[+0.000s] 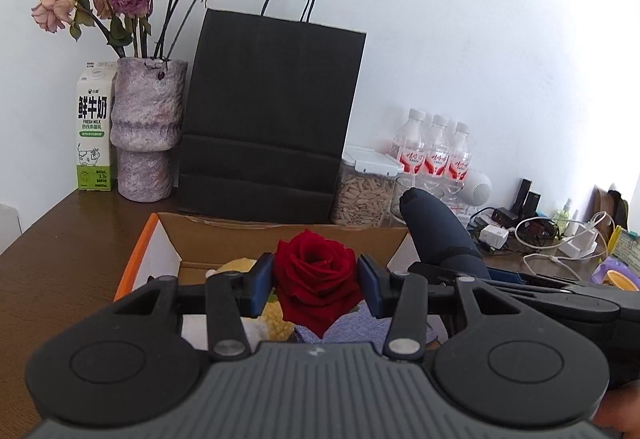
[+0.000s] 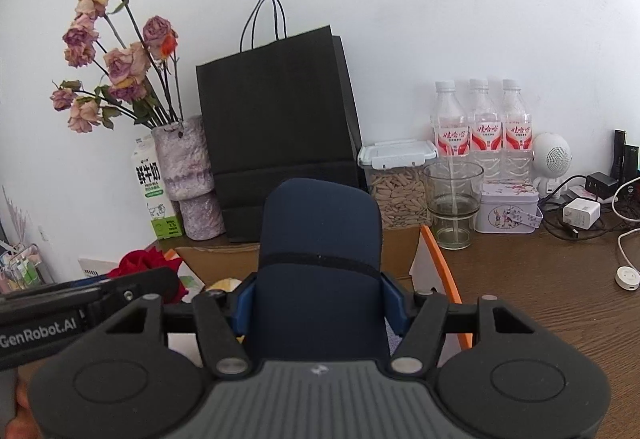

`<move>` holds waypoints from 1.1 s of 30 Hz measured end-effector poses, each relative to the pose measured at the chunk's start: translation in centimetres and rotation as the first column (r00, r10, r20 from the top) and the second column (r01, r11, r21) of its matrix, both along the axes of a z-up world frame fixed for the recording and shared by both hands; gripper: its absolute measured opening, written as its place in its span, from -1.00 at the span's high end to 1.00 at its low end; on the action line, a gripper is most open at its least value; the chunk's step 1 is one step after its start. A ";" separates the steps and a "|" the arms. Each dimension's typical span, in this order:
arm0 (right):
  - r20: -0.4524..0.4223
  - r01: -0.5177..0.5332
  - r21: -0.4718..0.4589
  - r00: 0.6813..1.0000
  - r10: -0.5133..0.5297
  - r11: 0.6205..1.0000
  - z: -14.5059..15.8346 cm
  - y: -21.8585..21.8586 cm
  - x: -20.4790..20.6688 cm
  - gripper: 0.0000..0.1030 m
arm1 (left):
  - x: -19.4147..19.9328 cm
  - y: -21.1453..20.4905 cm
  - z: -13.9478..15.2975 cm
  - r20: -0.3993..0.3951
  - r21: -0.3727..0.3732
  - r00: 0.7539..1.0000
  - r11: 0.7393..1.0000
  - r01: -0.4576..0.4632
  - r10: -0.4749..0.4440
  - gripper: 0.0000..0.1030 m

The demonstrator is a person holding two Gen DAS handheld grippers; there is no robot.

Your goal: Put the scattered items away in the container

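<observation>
A brown wooden table (image 2: pixel 560 311) is carrying everything, running back to a plain white wall (image 1: pixel 480 39) that is filling the upper half of both views. Against that wall a black paper bag (image 1: pixel 272 119) is standing upright at centre, with a vase of dried roses (image 1: pixel 148 127) and a milk carton (image 1: pixel 94 127) at its left and water bottles (image 2: pixel 484 123) at its right. Just in front of the bag, in the lower centre, the open cardboard box (image 1: pixel 224 235) is sitting as the container, already holding soft things. The right gripper (image 2: pixel 320 303) is clamping its jaws on a dark blue case (image 2: pixel 320 239), holding it upright over the box, probably so it can be lowered straight in. The left gripper (image 1: pixel 316 283) is pinching a red rose (image 1: pixel 316 275) between its blue pads, bloom facing the camera, likewise poised above the box opening. Chargers and cables are cluttering the table at the far right.
</observation>
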State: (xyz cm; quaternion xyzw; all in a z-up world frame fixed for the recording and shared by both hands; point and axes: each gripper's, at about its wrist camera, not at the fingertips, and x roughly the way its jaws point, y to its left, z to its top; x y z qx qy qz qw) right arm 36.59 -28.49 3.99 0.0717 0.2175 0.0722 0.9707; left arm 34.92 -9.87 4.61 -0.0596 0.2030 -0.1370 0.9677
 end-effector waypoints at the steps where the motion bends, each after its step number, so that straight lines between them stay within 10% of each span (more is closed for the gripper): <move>1: -0.018 -0.002 -0.015 1.000 0.002 1.000 -0.7 0.0 0.5 -0.18 | 0.6 -0.2 -0.6 -0.013 0.007 1.000 1.000 0.001 -0.001 0.11; 16: -0.131 -0.013 -0.063 0.991 0.004 0.998 -3.7 -0.3 1.7 -0.33 | 2.0 -0.9 -4.2 -0.098 0.109 0.995 0.994 -0.011 0.022 0.06; 25: -0.100 -0.023 -0.026 0.995 0.021 0.999 -2.9 -0.5 0.2 -0.76 | 0.0 0.9 -3.8 -0.040 0.085 0.993 0.991 -0.107 0.111 -1.00; 33: 0.015 -0.008 -0.048 1.000 0.009 0.999 -1.7 0.0 -3.6 -1.00 | -2.7 3.0 -2.9 0.026 0.004 0.986 0.987 -0.163 0.163 -1.00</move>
